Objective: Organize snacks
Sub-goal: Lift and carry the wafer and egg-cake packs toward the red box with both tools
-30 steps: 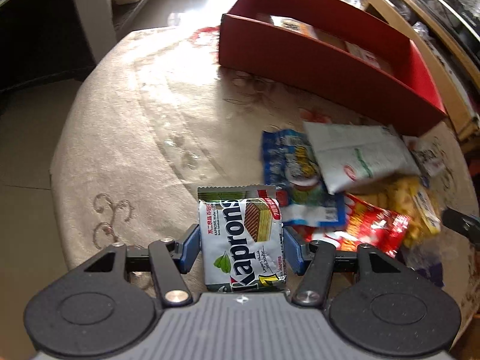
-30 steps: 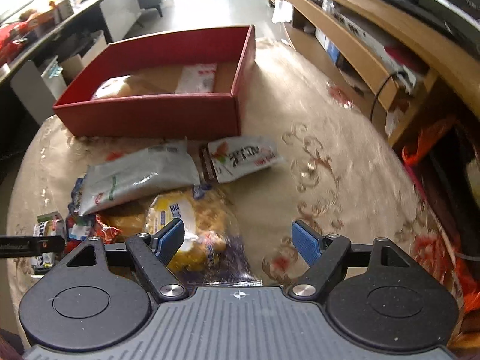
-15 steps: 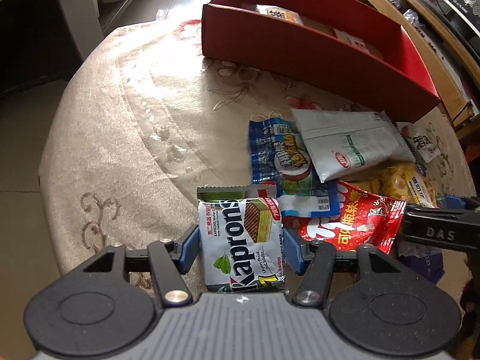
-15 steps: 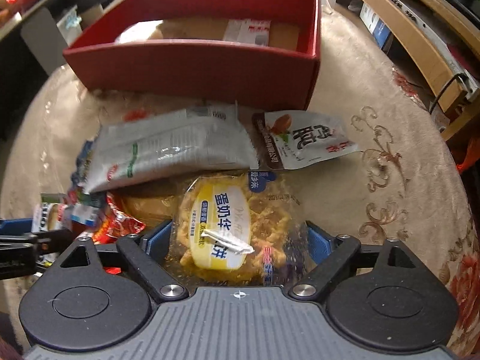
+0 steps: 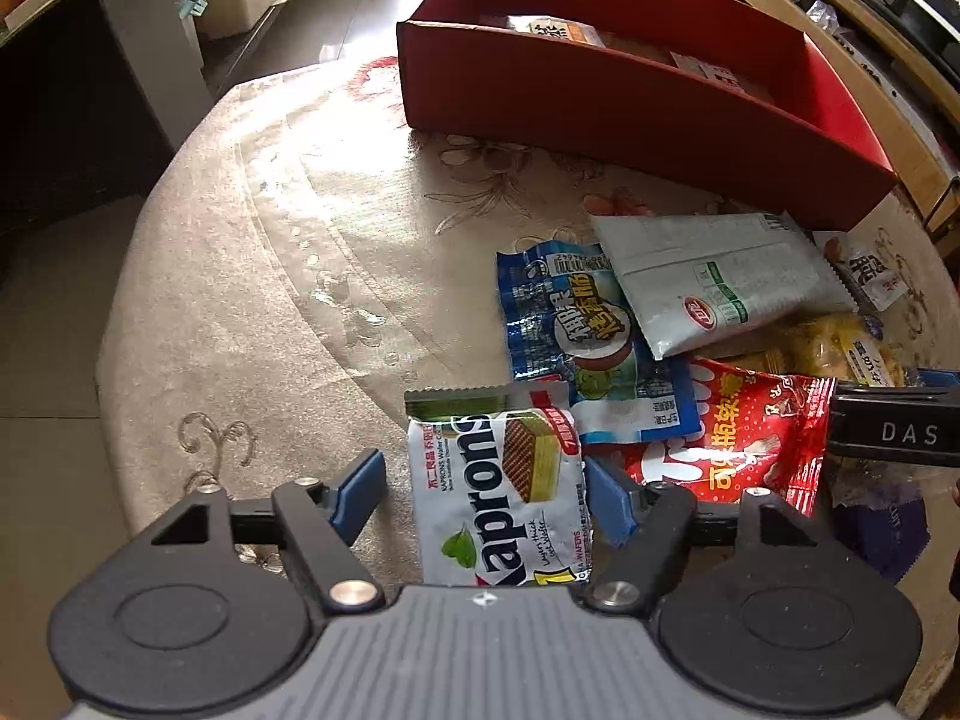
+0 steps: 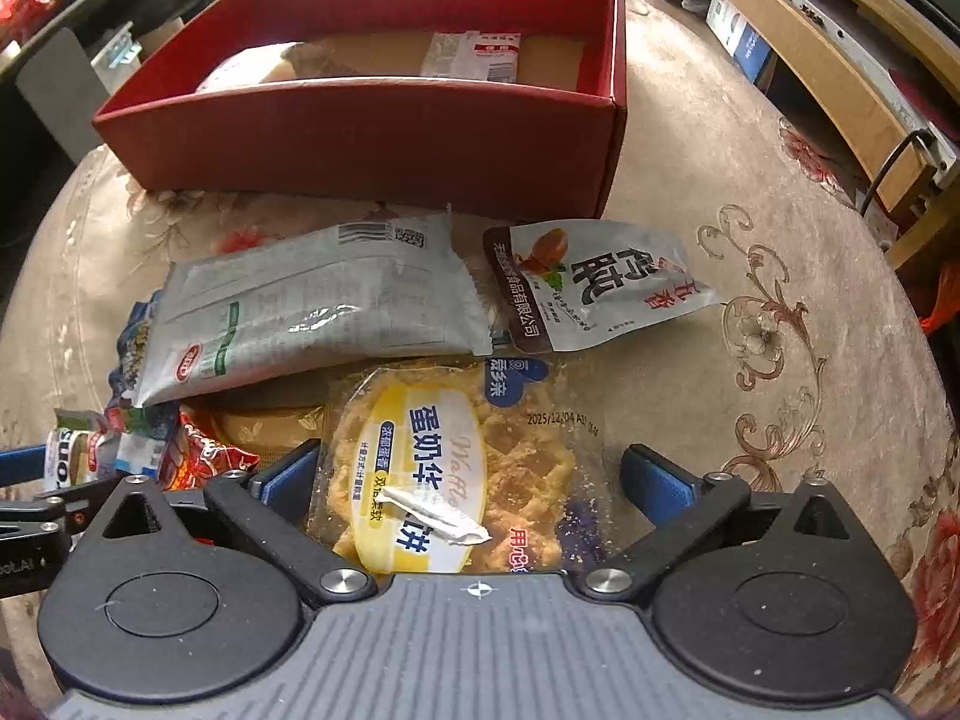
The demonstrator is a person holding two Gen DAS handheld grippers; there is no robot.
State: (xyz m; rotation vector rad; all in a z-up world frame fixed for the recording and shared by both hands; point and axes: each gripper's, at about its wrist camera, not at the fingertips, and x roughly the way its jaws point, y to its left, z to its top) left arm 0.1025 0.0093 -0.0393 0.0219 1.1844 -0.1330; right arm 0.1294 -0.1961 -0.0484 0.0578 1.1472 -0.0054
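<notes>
A white Kaprons wafer pack (image 5: 498, 492) lies between the jaws of my left gripper (image 5: 483, 495). Those jaws are opening, and the left pad stands clear of the pack. My right gripper (image 6: 471, 477) straddles a clear pack of yellow waffles (image 6: 456, 456); its jaws are opening wide and neither pad presses on the pack. Snacks are heaped between the two grippers: a blue pack (image 5: 576, 336), a silver-white pack (image 6: 312, 312), a red pack (image 5: 738, 426) and a nut pouch (image 6: 588, 282). Behind them stands an open red box (image 6: 360, 132) with a few packs inside.
The round table wears a beige flowered cloth (image 5: 270, 300). In the left wrist view the right gripper's black body (image 5: 888, 432) reaches in at the right edge. A wooden shelf unit (image 6: 840, 60) runs past the table's far right side, and a dark cabinet (image 5: 60, 120) stands at the left.
My left jaws have widened off the wafer pack. My right gripper came down and forward over the waffle pack while its jaws spread wider.
</notes>
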